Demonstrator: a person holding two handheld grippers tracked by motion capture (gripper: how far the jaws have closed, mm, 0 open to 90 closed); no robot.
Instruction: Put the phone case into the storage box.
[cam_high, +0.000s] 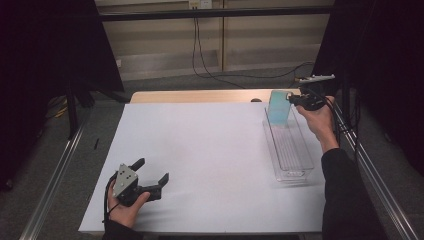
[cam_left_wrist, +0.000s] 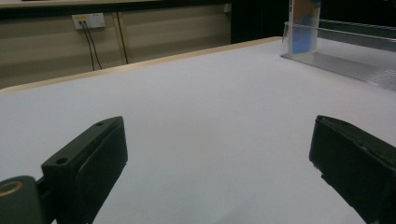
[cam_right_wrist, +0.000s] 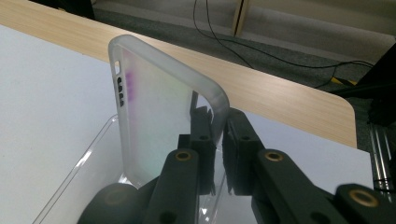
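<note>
High view: the clear tray (cam_high: 289, 150) is taken as landmark. At its far end a translucent phone case (cam_high: 278, 107) is held upright, clamped edgewise by the right gripper (cam_high: 295, 100). It should be lowered straight between the walls. The left gripper (cam_high: 152, 172) rests agape, well left of the tray

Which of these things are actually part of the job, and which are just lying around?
In the job:
phone case
clear tray
right hand-held gripper, clamped on the case

Just there:
left hand-held gripper, open over bare table
wall socket
floor cables
</note>
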